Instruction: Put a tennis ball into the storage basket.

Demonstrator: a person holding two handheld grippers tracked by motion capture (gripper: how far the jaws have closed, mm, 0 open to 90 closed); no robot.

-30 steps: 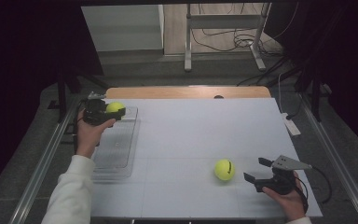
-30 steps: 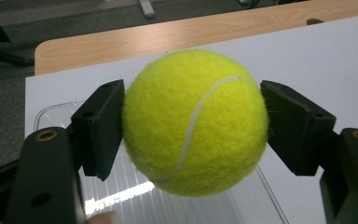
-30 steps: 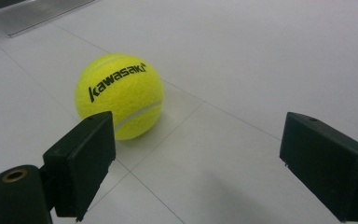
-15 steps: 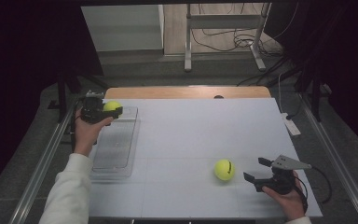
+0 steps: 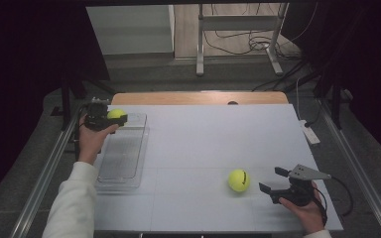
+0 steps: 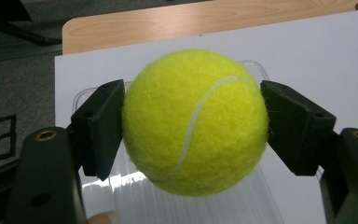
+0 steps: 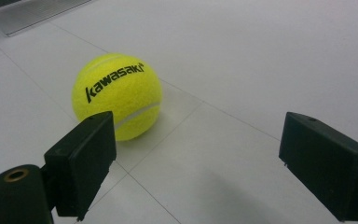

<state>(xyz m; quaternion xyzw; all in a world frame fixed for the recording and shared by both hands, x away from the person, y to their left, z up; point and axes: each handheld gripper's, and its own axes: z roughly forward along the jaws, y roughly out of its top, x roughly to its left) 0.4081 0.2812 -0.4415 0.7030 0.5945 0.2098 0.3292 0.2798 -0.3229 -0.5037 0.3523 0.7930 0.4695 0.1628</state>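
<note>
- A yellow tennis ball (image 6: 195, 122) is clamped between the jaws of the left gripper (image 5: 110, 119), held above the far end of the clear plastic tray (image 5: 124, 153).
- The tray is set along the left edge of the white table (image 5: 218, 139), so little margin is left on that side; wide bare surface is seen to its right.
- A second tennis ball (image 5: 239, 180) is seen on the table near the front edge, just left of the right gripper (image 5: 273, 181).
- The right gripper's jaws are spread apart with nothing between them; the ball lies ahead of them, untouched.
- Compared with a second ago, the held ball is found slightly farther along the tray; the right gripper and its ball are unchanged.
</note>
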